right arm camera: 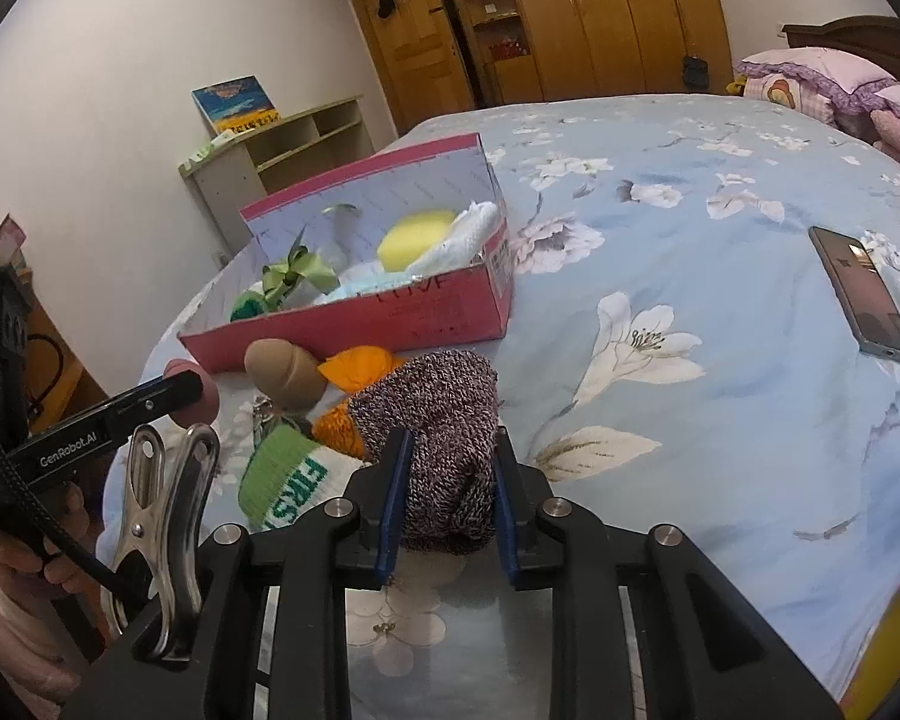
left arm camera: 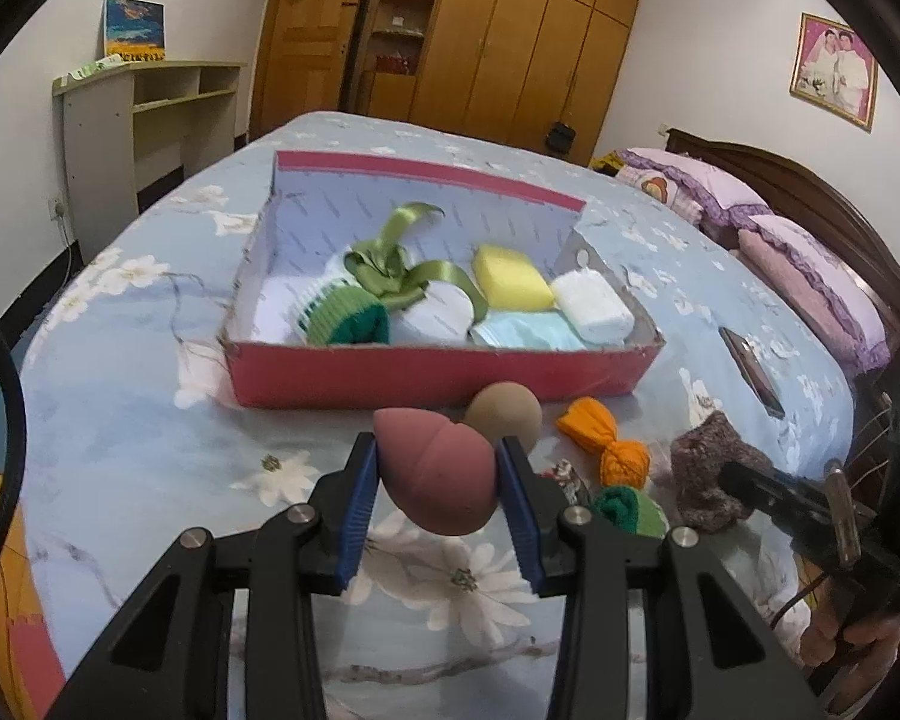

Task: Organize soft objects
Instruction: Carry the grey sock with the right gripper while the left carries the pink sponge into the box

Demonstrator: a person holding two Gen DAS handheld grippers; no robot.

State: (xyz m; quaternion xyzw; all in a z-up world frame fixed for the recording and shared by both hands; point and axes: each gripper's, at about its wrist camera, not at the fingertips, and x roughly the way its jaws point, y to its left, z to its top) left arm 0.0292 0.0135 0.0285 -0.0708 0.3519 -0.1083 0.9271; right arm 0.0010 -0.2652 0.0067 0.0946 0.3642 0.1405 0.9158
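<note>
L gripper (left arm camera: 438, 468) fingers closed on pink sponge egg (left arm camera: 435, 468), held above bed, short of red box (left arm camera: 426, 369); R gripper (right arm camera: 450, 492) fingers pinching knit sock roll (right arm camera: 444, 438) beside orange roll (right arm camera: 360, 369). My worry: egg is squashy and rounded, could squirt out of the pads mid-carry. Both arms sit close, so I may clip L w/ R or drag the sock through neighbours.

I'm working in a home bedroom. The bed (left arm camera: 150, 432), under a blue floral cover, fills the room; at its head I see a dark wooden headboard (left arm camera: 810, 192) with purple ruffled pillows (left arm camera: 810, 276). Beyond its foot stands a wooden wardrobe (left arm camera: 528, 42). A framed wedding portrait (left arm camera: 834, 69) hangs above the headboard.
</note>
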